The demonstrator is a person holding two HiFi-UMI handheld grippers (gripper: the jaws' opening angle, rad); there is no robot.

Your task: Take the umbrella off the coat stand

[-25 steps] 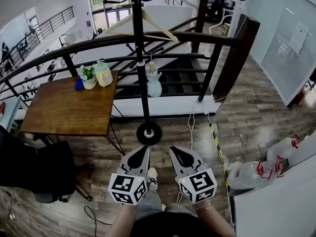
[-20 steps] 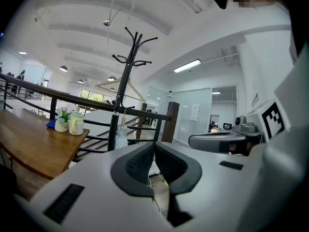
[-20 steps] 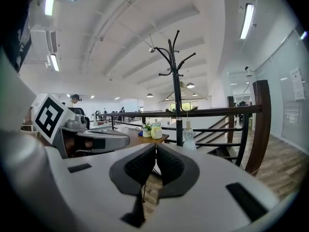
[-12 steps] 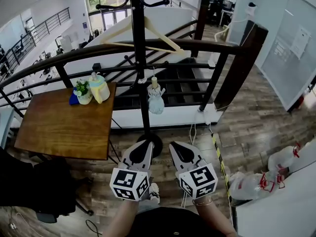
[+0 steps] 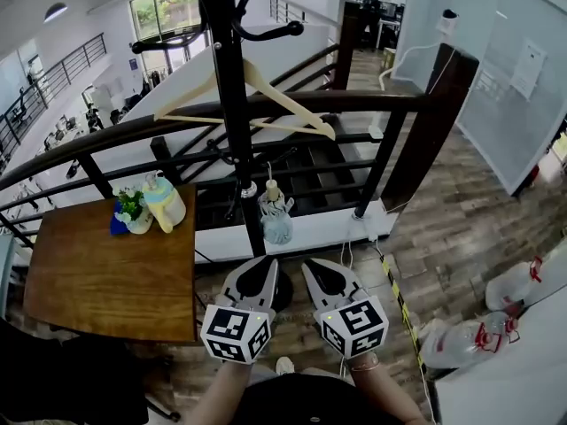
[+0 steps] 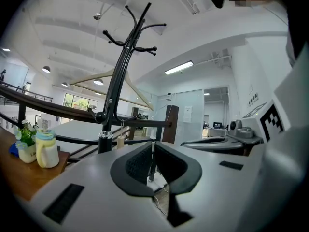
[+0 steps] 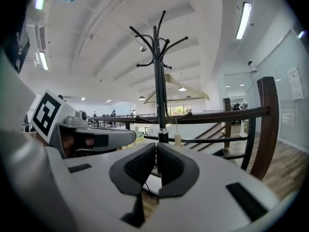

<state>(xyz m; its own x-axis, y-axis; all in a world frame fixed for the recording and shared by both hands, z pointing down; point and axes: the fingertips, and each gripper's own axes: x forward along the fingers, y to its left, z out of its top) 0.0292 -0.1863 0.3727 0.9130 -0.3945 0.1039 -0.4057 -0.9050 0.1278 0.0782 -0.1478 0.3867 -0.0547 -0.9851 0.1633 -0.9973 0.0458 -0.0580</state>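
My 2 tools, left gripper (image 5: 264, 266) and right gripper (image 5: 312, 267): side by side, jaws pressed together, empty. Far side: coat stand (image 5: 232, 104), umbrella (image 5: 275, 221) hanging right of its pole.

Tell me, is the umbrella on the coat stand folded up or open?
Folded up. The umbrella hangs from the coat stand as a small closed bundle, its canopy gathered in rather than spread out.
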